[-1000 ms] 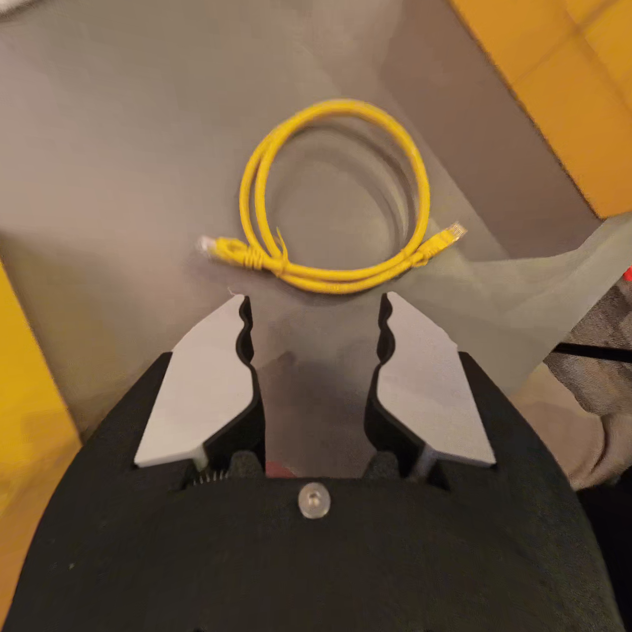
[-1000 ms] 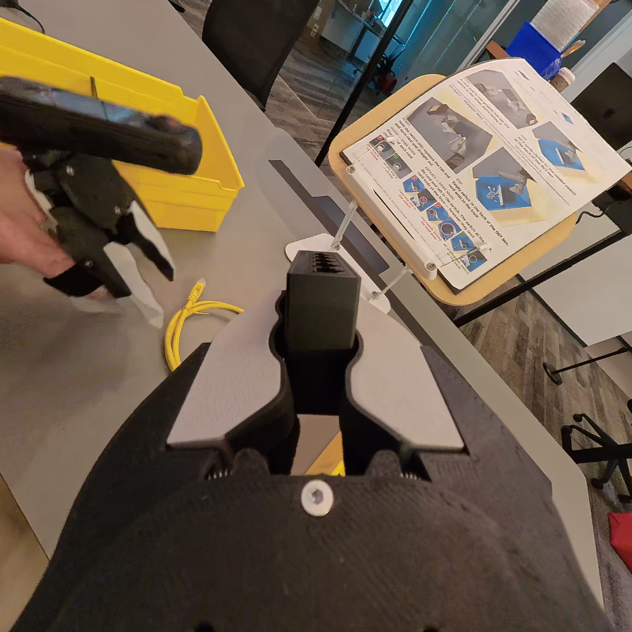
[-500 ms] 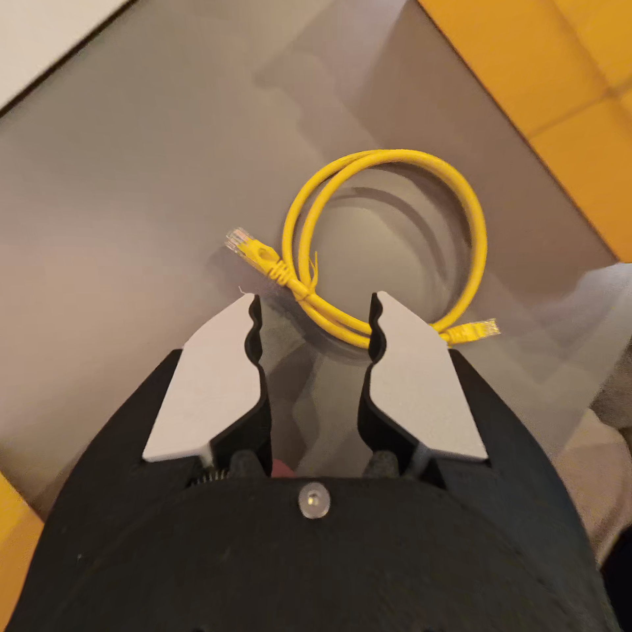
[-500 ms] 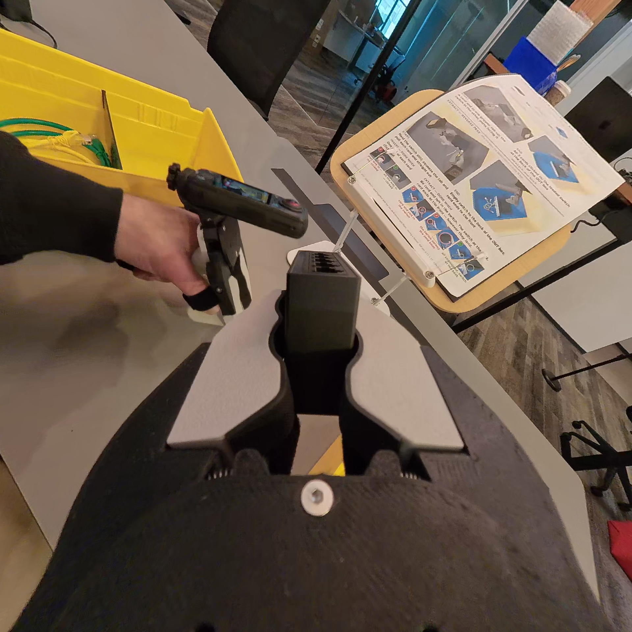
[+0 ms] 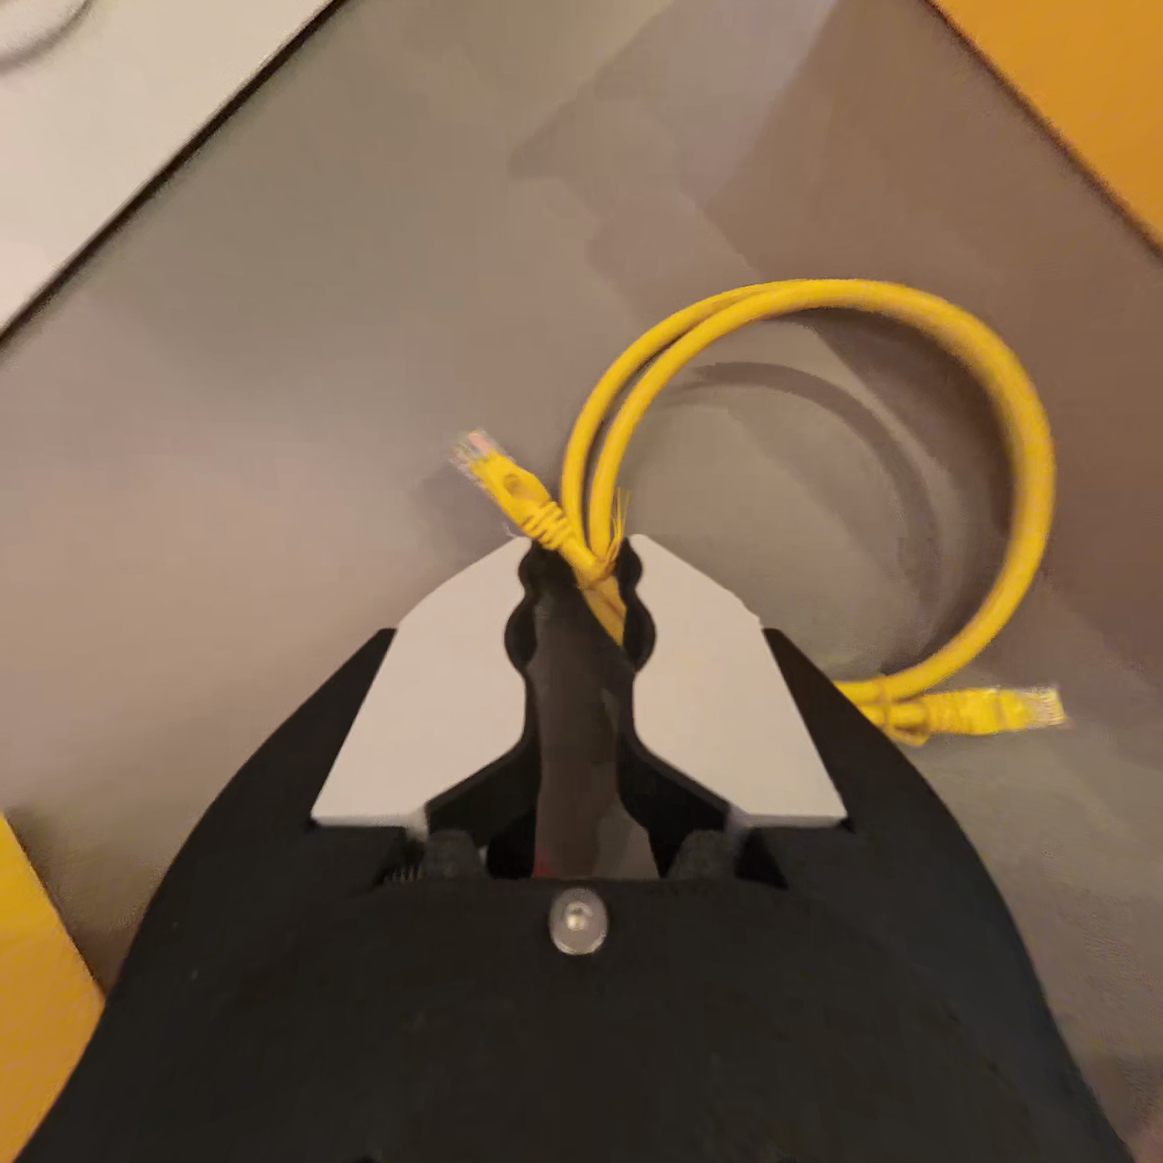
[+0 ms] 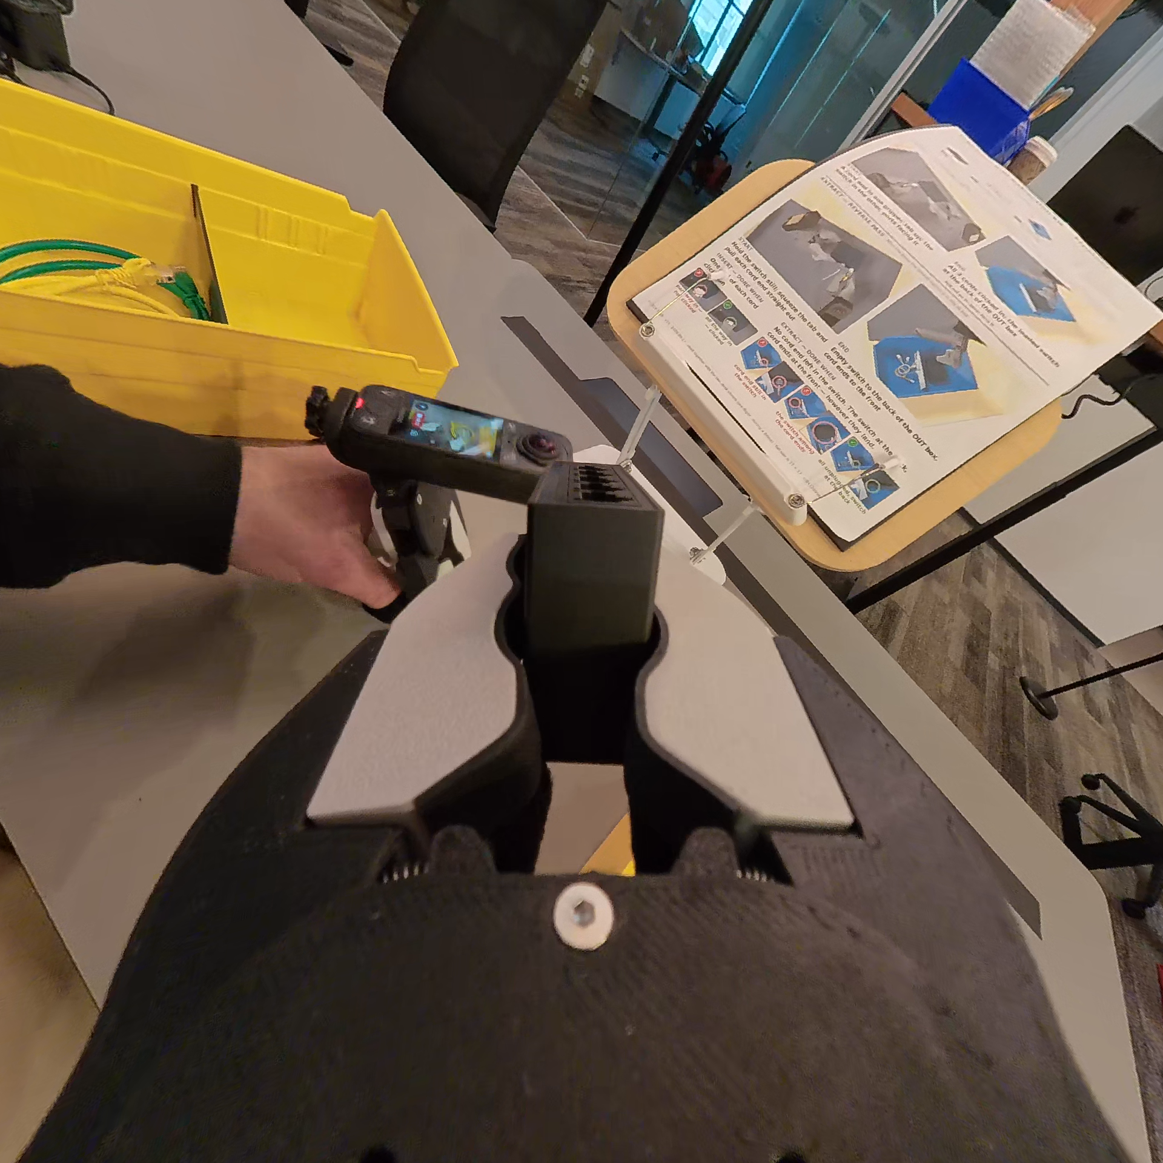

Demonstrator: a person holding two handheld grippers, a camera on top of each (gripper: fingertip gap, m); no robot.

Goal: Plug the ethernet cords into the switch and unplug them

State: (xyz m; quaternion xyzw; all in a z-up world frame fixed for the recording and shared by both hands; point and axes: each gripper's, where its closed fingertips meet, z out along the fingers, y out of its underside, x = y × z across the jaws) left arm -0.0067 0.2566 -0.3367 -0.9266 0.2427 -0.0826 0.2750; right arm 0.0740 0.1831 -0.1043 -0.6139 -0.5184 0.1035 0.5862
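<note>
Left hand-held gripper (image 5: 579,554): half a second ago it hovered spread wide above the coil; now it has come down and pinched narrow on the yellow ethernet cord (image 5: 812,491), just behind the boot of one plug; in the right wrist view it sits low by the desk (image 6: 157,667), held in a person's hand (image 6: 302,522)

Change, meaning: the cord is gripped, so by my reading the pick-up step is nearly done; lifting and carrying the plug to the switch comes next; nothing is plugged in yet

Gripped plug (image 5: 497,472): juts out past the fingertips, aimed up and to the left in the left wrist view; its long axis runs at a slant to the fingers, so I judge it needs turning before it lines up with a port

Cord body: double loop lying on the desk to the right of the fingers; the free plug (image 5: 982,717) lies at the lower right, pointing right

Right hand-held gripper (image 6: 591,604): clamped on the black switch (image 6: 591,554), held upright above the desk; long axis along the fingers; port row (image 6: 598,484) faces up and away from the camera

Yellow bin (image 6: 302,302): far left on the desk; spare green and yellow cords inside
</note>
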